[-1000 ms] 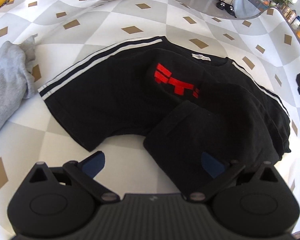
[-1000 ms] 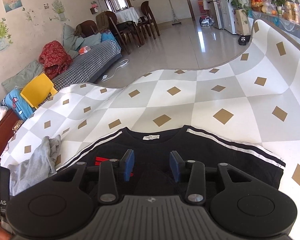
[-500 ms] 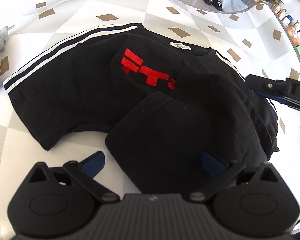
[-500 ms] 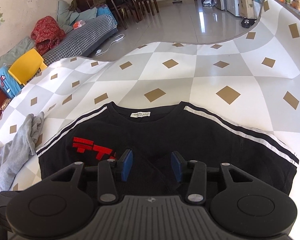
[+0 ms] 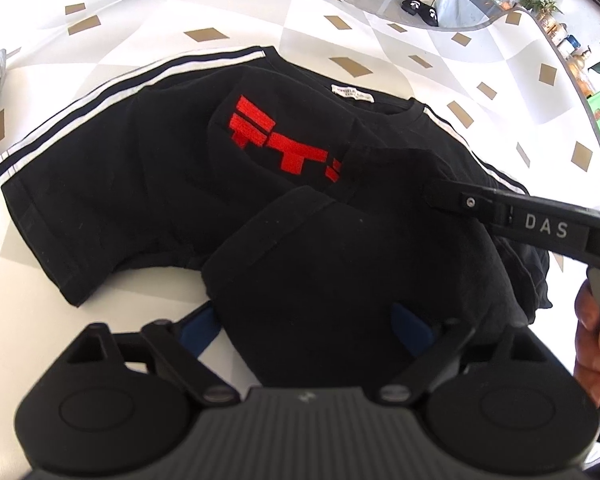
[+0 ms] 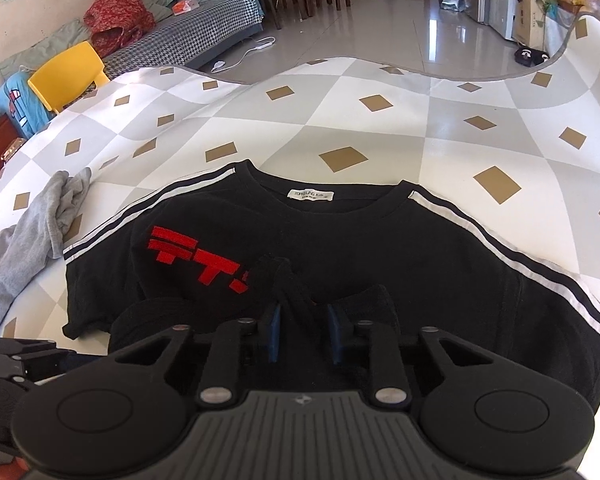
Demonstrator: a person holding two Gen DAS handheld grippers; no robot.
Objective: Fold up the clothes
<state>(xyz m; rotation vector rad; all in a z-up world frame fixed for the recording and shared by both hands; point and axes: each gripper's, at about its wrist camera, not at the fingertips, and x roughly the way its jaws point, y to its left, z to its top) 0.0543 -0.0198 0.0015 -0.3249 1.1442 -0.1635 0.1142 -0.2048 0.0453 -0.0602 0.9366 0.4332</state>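
Note:
A black T-shirt (image 5: pixel 140 184) with a red logo and white shoulder stripes lies flat on the checked table cover (image 5: pixel 260 12), collar at the far side. Its lower part is folded up toward the chest. At that fold's near edge my left gripper (image 5: pixel 306 330) is closing, with the fabric between its blue pads, which stand wide apart. On the same T-shirt (image 6: pixel 420 248), my right gripper (image 6: pixel 305 332) is closing on a raised ridge of black cloth pinched between its pads. The right gripper's fingers (image 5: pixel 480 205) reach in from the right in the left wrist view.
A crumpled grey garment (image 6: pixel 24 248) lies left of the shirt. A person's hand (image 5: pixel 592 320) holds the right gripper. Beyond the cover's far edge are tiled floor, a yellow chair (image 6: pixel 66 76) and a sofa (image 6: pixel 188 36).
The right gripper dropped onto the shirt and its jaws narrowed onto a ridge of cloth. The left gripper moved nearer the fold, then its pads drew in around it.

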